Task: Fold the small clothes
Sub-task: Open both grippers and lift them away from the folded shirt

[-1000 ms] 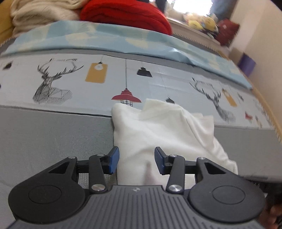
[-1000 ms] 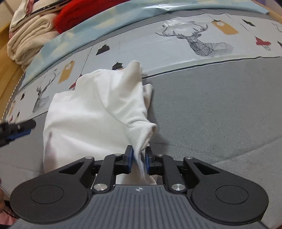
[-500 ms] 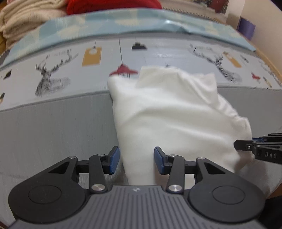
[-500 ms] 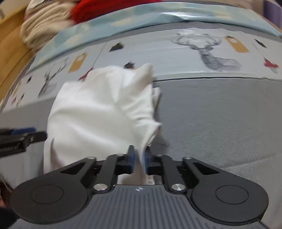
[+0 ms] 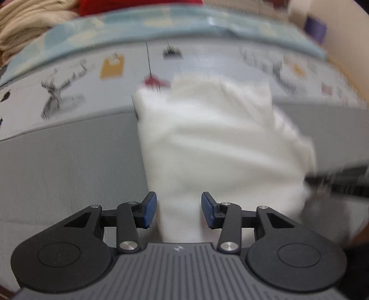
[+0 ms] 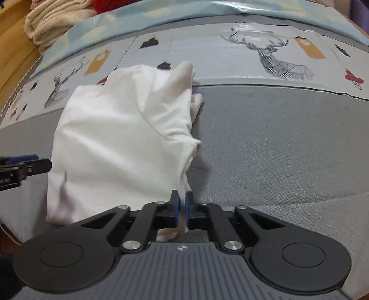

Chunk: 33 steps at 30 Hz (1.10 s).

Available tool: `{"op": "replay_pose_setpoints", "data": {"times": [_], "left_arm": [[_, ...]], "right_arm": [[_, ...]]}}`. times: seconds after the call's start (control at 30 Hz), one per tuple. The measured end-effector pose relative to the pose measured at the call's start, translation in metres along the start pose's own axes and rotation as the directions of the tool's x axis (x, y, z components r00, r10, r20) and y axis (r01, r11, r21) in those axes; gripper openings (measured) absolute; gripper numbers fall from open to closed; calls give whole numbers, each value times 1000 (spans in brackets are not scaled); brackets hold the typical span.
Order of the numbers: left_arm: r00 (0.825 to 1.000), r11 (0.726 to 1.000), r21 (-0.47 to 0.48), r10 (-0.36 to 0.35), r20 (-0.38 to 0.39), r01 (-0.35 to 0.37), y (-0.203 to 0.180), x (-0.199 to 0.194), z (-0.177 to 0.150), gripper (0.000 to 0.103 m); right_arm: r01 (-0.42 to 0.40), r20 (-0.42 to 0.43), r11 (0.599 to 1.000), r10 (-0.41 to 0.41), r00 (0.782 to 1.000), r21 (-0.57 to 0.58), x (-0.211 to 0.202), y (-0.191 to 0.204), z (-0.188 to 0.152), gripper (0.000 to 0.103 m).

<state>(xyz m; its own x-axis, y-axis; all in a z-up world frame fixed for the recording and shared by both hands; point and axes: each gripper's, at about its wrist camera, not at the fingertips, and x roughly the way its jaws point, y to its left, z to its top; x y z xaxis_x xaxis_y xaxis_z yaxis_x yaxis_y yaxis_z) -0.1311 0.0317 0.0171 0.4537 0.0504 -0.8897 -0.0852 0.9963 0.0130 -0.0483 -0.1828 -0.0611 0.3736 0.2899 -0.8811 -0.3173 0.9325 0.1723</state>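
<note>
white cloth (image 6: 120, 138) lying partly folded on a grey sheet (image 6: 276, 143), its far edge over the deer-print band (image 6: 265, 57). right gripper (image 6: 181, 207): jaws have just been closing and now pinch the cloth's near right corner. left gripper (image 5: 179, 213): jaws apart, set astride the cloth's near left edge, blue pads (image 5: 150, 211) not pressing it. folded cream blankets (image 6: 53, 20) at the far left.
</note>
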Motion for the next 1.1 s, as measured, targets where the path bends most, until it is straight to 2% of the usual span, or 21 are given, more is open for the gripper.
{"op": "replay_pose_setpoints", "data": {"times": [0.07,0.1,0.17,0.27,0.3,0.37,0.4,0.47,0.5,0.53,0.6,0.63,0.67,0.8,0.83,0.87,0.93,0.97,1.0,1.07,1.1], "left_arm": [[994,998,41,49,-96,-46,-6,20,-8,48],[991,997,46,68,-115,-63,-6,26,-11,48],[995,998,8,62,-84,-62,-3,19,-10,48],[999,999,1,37,21,-37,-5,-3,-8,48],[999,999,14,41,9,-41,-6,0,-10,48],[990,995,58,84,-117,-78,-11,23,-21,49],[989,995,67,87,-123,-79,-12,25,-25,49],[992,992,71,107,-68,-103,-15,13,-18,50],[993,991,60,119,-9,-119,-14,2,-16,50],[988,988,41,146,55,-149,-15,-12,-16,53],[963,978,-12,209,169,-210,-16,-40,-17,66],[955,977,-28,214,205,-213,-17,-53,-18,78],[947,978,-31,209,244,-208,-21,-68,-21,84],[902,977,18,187,390,-210,-35,-121,-31,85],[888,976,35,180,424,-215,-38,-134,-34,85],[869,974,52,173,463,-221,-44,-149,-43,85],[829,970,53,174,532,-237,-49,-172,-63,89],[824,972,29,182,536,-233,-49,-180,-72,95],[829,976,3,182,528,-216,-51,-184,-77,97],[849,984,-63,175,499,-166,-52,-184,-90,100],[864,984,-95,178,472,-151,-52,-182,-93,100]], "right_arm": [[18,-9,1000,-18,1000,-17,2,2,-1,3],[20,-10,1000,-21,1000,-15,3,2,-1,3],[18,-3,1000,-18,1000,-3,1,2,-2,3],[-9,34,1000,9,999,9,-8,1,-1,4],[-21,34,1000,21,999,1,-9,0,-1,4],[7,-1,999,-7,1000,-33,-3,0,-4,5],[36,-24,998,-38,999,-55,2,0,-6,5],[70,-39,994,-73,997,-79,3,1,-9,5],[84,-21,992,-86,996,-91,-1,2,-9,5],[100,4,990,-100,995,-104,-6,4,-10,7],[150,79,982,-142,987,-116,-23,6,-9,20],[166,126,980,-152,980,-107,-35,6,-8,36],[181,183,979,-163,970,-90,-49,7,-9,48],[158,398,984,-112,911,-85,-111,19,-24,52],[157,441,983,-99,892,-98,-126,24,-31,59],[162,477,980,-89,874,-114,-139,30,-40,71],[168,531,977,-74,844,-130,-160,37,-59,85],[162,555,979,-68,829,-121,-169,40,-70,87],[146,568,984,-60,821,-107,-176,42,-79,87],[109,575,992,-56,816,-58,-184,43,-91,89],[87,574,996,-57,817,-24,-186,43,-98,91]]}}
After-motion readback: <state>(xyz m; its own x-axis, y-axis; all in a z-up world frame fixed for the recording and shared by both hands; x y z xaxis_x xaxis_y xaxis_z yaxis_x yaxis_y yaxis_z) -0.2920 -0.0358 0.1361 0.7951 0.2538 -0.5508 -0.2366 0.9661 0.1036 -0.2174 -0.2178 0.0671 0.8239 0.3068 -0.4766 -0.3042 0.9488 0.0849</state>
